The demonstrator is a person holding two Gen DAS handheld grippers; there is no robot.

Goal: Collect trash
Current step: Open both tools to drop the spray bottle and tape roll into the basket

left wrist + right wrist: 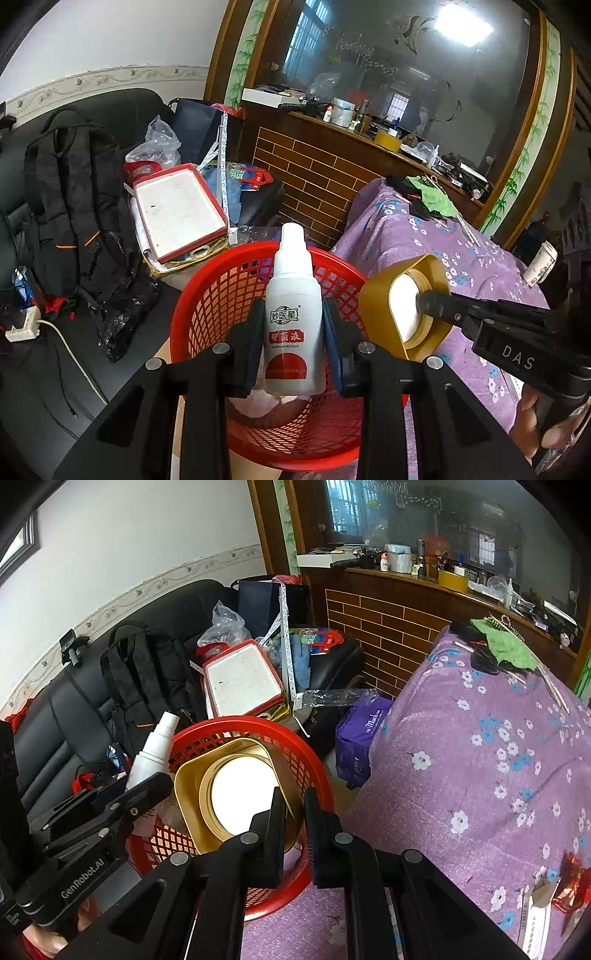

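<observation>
One red mesh basket (207, 295), one white spray bottle (293, 314), one gold lid (402, 302). One black backpack (70, 192). One red-rimmed tray (177, 210).

White spray bottle (294, 317) and gold square lid (236, 794) both hang above the red mesh basket (207, 295).

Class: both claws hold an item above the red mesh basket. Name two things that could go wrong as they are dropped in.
1. The right claw pinches only the thin wall of the gold square tin, which hangs over the red plastic mesh basket rim; released there, it may tip outside.
2. The white spray bottle in the left claw sits close to the tin, so they could collide.
</observation>
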